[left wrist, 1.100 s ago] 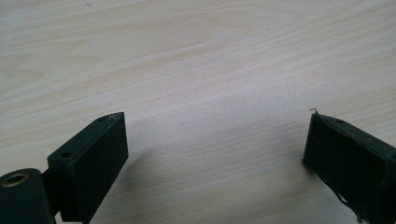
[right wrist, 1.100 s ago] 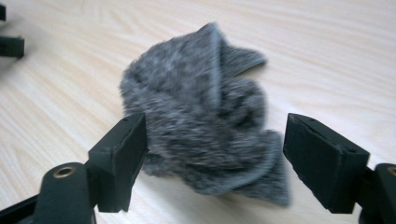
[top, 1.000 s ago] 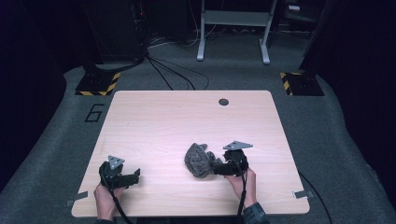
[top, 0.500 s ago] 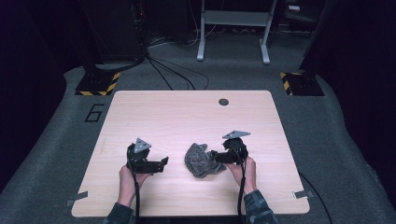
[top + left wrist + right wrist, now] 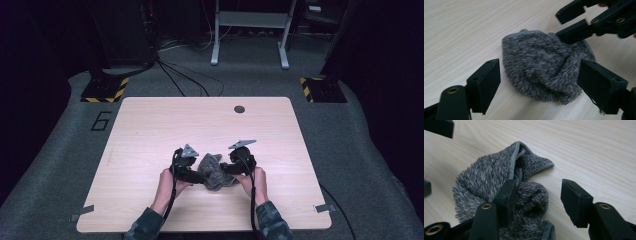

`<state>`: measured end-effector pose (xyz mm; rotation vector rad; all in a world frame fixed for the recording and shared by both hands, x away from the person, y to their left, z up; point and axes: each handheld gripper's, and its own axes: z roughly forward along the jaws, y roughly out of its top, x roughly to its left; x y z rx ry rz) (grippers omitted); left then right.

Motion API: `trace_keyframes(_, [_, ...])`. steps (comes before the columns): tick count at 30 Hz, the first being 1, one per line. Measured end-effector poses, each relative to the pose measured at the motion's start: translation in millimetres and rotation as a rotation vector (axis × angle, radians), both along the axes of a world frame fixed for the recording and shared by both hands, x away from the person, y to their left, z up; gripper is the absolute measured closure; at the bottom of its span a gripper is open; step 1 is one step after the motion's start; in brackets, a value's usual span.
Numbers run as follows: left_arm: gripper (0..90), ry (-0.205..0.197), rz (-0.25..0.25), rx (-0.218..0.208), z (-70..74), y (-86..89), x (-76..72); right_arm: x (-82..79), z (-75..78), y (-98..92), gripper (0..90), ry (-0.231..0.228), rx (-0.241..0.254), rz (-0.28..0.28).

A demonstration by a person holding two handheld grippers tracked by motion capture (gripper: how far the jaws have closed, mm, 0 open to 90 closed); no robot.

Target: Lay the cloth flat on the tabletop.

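Note:
A crumpled grey fleecy cloth (image 5: 214,172) lies on the wooden table (image 5: 150,130), near its front middle. My left gripper (image 5: 198,176) stands at the cloth's left side. In the left gripper view its jaws straddle the cloth (image 5: 536,67); this gripper (image 5: 539,85) is open and its jaws have just been closing. My right gripper (image 5: 228,168) comes in from the cloth's right. In the right gripper view a rolled fold of the cloth (image 5: 531,195) lies between its jaws, the left jaw touching it and the right jaw apart. That gripper (image 5: 540,200) is open and has also just been closing.
A dark round grommet (image 5: 239,109) sits in the table near its far edge. Black cables (image 5: 180,75) and metal frame legs (image 5: 250,35) stand on the grey carpet beyond the table. Yellow-black striped bases (image 5: 105,90) flank the far corners.
My left hand has travelled right across the table from the front left up to the cloth. My right gripper has edged a little left onto the cloth.

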<state>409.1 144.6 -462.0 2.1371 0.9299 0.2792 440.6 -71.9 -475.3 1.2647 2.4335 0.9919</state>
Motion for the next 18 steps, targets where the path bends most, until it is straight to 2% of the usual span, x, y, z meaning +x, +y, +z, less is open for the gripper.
trace_keyframes(2, [32.3,0.024,-0.014,0.021,-5.7,-9.9,2.2,1.9,-3.7,1.6,51.6,0.019,-0.009,0.007])
trace_keyframes(4, [40.7,0.031,-0.013,0.027,-8.2,-11.5,3.0,3.8,-8.2,2.9,54.3,0.036,-0.023,0.007])
trace_keyframes(5, [40.7,0.037,-0.018,0.024,-10.8,-12.7,3.6,3.8,-8.2,2.9,54.3,0.036,-0.023,0.007])
trace_keyframes(6, [48.9,0.043,-0.016,0.025,-14.9,-14.3,3.4,4.5,-12.4,4.5,58.1,0.056,-0.034,0.010])
trace_keyframes(7, [53.3,0.043,-0.016,0.025,-14.9,-14.3,3.4,4.5,-12.4,4.5,58.1,0.056,-0.034,0.010])
trace_keyframes(8, [53.3,0.045,-0.013,0.029,-16.5,-14.5,3.5,4.5,-14.4,5.1,60.7,0.061,-0.035,0.016])
trace_keyframes(9, [58.2,0.048,-0.015,0.025,-17.8,-14.4,3.5,4.6,-16.8,6.1,64.9,0.065,-0.040,0.016])
trace_keyframes(10, [67.8,0.043,-0.004,0.024,-20.3,-13.8,3.7,4.1,-20.5,7.5,73.1,0.070,-0.046,0.039])
trace_keyframes(12, [75.3,0.043,0.002,0.028,-21.7,-13.8,3.7,3.7,-22.6,8.6,76.2,0.071,-0.047,0.042])
trace_keyframes(13, [78.4,0.031,0.019,0.044,-24.9,-13.8,4.2,3.2,-25.9,9.7,81.5,0.074,-0.042,0.044])
trace_keyframes(15, [81.5,0.033,0.019,0.037,-25.9,-13.2,4.1,2.6,-26.4,10.6,82.9,0.071,-0.038,0.042])
trace_keyframes(18, [82.7,0.012,0.021,0.028,-25.1,-11.3,2.7,0.2,-24.6,11.0,85.1,0.056,-0.050,0.055])
